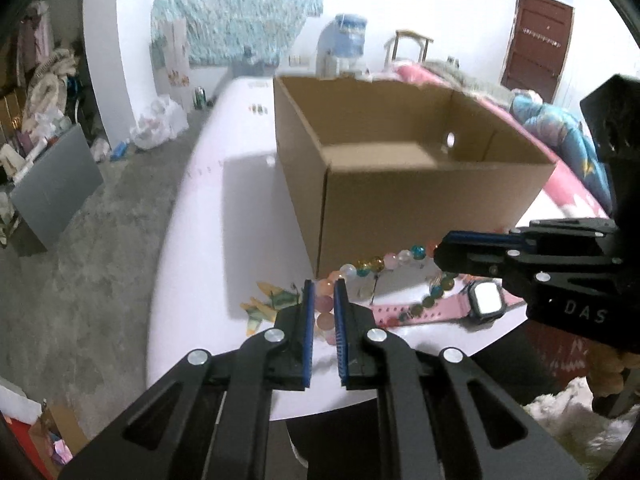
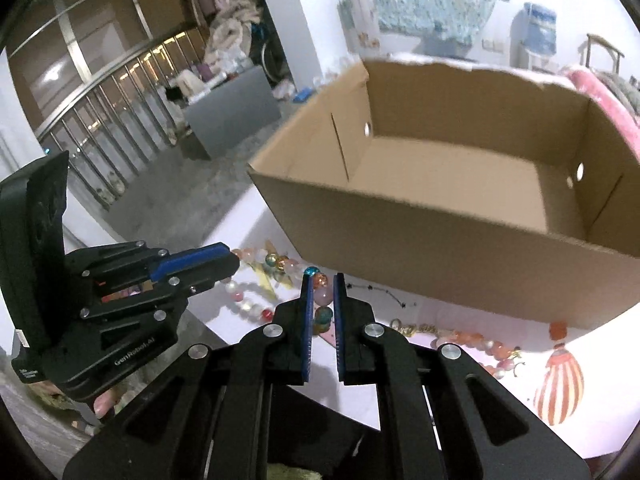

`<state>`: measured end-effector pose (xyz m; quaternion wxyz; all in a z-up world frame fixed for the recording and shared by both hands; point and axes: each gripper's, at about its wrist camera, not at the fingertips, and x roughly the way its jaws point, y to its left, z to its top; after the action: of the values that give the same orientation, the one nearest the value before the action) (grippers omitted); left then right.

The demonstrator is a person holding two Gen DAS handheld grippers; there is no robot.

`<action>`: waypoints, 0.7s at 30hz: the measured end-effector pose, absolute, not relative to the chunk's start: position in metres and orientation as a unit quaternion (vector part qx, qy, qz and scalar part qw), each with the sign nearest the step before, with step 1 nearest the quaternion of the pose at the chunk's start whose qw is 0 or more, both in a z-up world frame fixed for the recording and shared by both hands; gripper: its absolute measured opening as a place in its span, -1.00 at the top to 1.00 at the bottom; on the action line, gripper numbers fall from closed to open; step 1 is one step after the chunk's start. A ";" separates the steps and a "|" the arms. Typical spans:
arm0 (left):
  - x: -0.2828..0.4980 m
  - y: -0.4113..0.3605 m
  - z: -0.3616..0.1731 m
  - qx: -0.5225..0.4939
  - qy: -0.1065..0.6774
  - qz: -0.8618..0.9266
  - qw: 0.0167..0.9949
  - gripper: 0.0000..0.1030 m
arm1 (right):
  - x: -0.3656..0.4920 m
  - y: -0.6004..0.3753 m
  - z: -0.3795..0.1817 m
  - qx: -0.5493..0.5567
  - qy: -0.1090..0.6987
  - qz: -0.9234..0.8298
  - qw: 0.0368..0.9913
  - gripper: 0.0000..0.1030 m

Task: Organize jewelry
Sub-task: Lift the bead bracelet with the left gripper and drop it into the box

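Holding one beaded bracelet (image 1: 372, 266) between two grippers is where this could get messy, imo. Both grippers have a few beads pinched: the left gripper (image 1: 323, 300) is clenched on the pale pink beads at one end of the loop, and the right gripper (image 2: 322, 296) is clamped on an orange, pink and teal stretch of the same strand. If the two pull away from each other, the elastic could stretch or snap and beads would scatter over the white counter (image 1: 208, 248) and off its near edge, which is right there under both grippers. Round glassy beads also look slippery against the blue pads, so one end might pop free and swing.

The rest of the bracelet looks to droop between the grippers, just in front of the near wall of the open cardboard box (image 2: 440, 216), which looks empty inside. That wall is tall, so a low carry would probably drag the strand against the cardboard.

Other pieces still lie along the near counter edge: a pink watch (image 1: 472, 304) close under the bracelet, a thin dark chain (image 2: 380, 292) beside the box wall, a coral bead strand (image 2: 484, 346) and a striped orange pendant (image 2: 560, 380) toward the right side. A dangling loop could snag any of those.
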<state>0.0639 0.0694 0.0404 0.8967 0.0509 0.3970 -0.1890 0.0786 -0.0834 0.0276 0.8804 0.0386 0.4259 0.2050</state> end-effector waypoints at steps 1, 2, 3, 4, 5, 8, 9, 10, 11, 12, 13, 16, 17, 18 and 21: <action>0.061 0.070 0.047 0.048 0.390 -0.190 0.900 0.83 | 0.076 -0.084 0.033 0.041 0.419 0.207 0.883 0.85; 0.059 0.071 0.056 0.044 0.379 -0.193 0.904 0.83 | 0.073 -0.086 0.038 0.045 0.412 0.209 0.886 0.85; 0.057 0.071 0.064 0.043 0.369 -0.195 0.908 0.83 | 0.073 -0.086 0.041 0.047 0.407 0.210 0.888 0.85; 0.054 0.071 0.073 0.043 0.359 -0.198 0.911 0.83 | 0.071 -0.088 0.048 0.048 0.398 0.212 0.891 0.85; 0.053 0.071 0.080 0.044 0.350 -0.201 0.914 0.83 | 0.067 -0.092 0.057 0.049 0.388 0.213 0.895 0.85; 0.057 0.069 0.108 0.043 0.315 -0.213 0.924 0.83 | 0.073 -0.100 0.088 0.053 0.358 0.218 0.906 0.85; 0.063 0.065 0.120 0.041 0.303 -0.220 0.926 0.83 | 0.078 -0.103 0.098 0.054 0.350 0.220 0.909 0.85; 0.070 0.062 0.130 0.041 0.293 -0.225 0.928 0.83 | 0.086 -0.107 0.109 0.052 0.343 0.223 0.911 0.85; 0.075 0.060 0.137 0.043 0.286 -0.229 0.930 0.83 | 0.093 -0.109 0.115 0.051 0.339 0.223 0.912 0.85; 0.088 0.054 0.146 0.047 0.276 -0.234 0.931 0.83 | 0.103 -0.112 0.121 0.049 0.336 0.225 0.913 0.85; 0.101 0.048 0.151 0.049 0.271 -0.237 0.932 0.83 | 0.123 -0.117 0.127 0.048 0.340 0.229 0.911 0.85; 0.150 0.031 0.153 0.049 0.293 -0.248 0.922 0.83 | 0.172 -0.125 0.122 0.059 0.377 0.231 0.895 0.85; 0.166 0.026 0.150 0.052 0.305 -0.246 0.918 0.83 | 0.194 -0.128 0.115 0.067 0.399 0.230 0.885 0.85; 0.188 0.019 0.143 0.059 0.330 -0.240 0.911 0.83 | 0.214 -0.129 0.106 0.073 0.422 0.223 0.876 0.85; 0.240 0.000 0.118 0.072 0.389 -0.226 0.890 0.83 | 0.259 -0.130 0.083 0.084 0.475 0.211 0.850 0.85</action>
<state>0.2401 0.0003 0.1176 0.8901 0.0717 0.3893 -0.2258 0.2587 -0.1305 0.0826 0.8501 0.0843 0.4752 0.2105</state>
